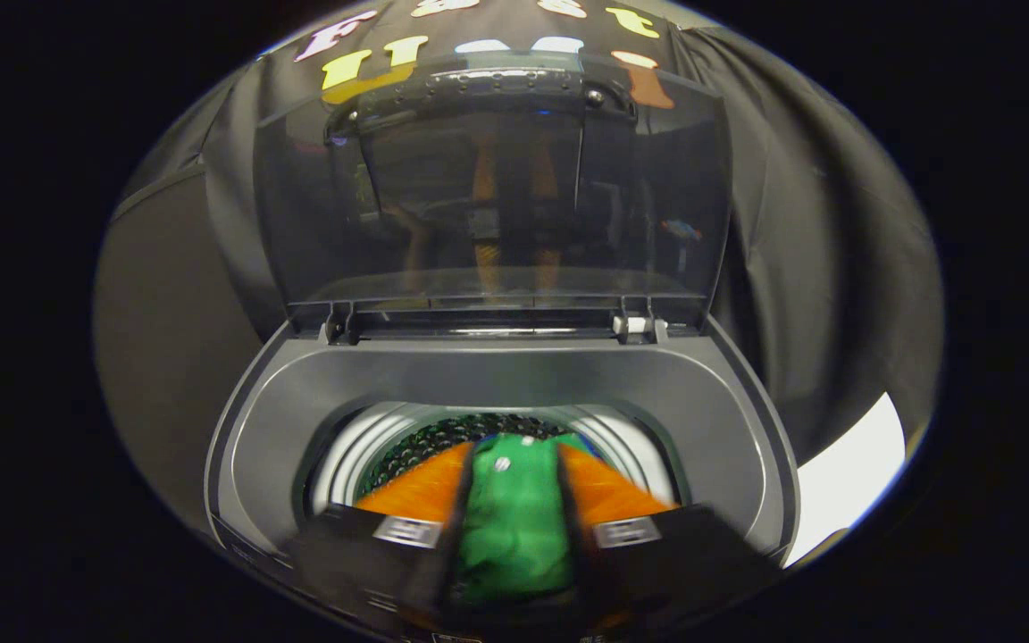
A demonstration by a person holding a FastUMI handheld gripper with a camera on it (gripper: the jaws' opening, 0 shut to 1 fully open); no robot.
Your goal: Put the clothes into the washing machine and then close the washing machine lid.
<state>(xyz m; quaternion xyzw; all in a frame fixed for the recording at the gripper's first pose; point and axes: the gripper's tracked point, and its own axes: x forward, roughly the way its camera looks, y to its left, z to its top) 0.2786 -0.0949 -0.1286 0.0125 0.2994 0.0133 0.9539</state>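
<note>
My gripper [514,451] hangs over the mouth of the grey top-loading washing machine [514,379]. It is shut on a green garment [510,518], which fills the gap between the two fingers and bunches up toward the camera. Just beyond the fingertips lies the perforated drum [430,439] with its pale inner ring. The machine's dark see-through lid [497,196] stands upright at the back, hinged open, and its handle [479,85] is along the top edge.
Black cloth walls close in behind and on both sides of the machine. A bright white surface [845,473] lies to the right, past the machine's rim. The two lid hinges [635,326] sit at the back of the opening.
</note>
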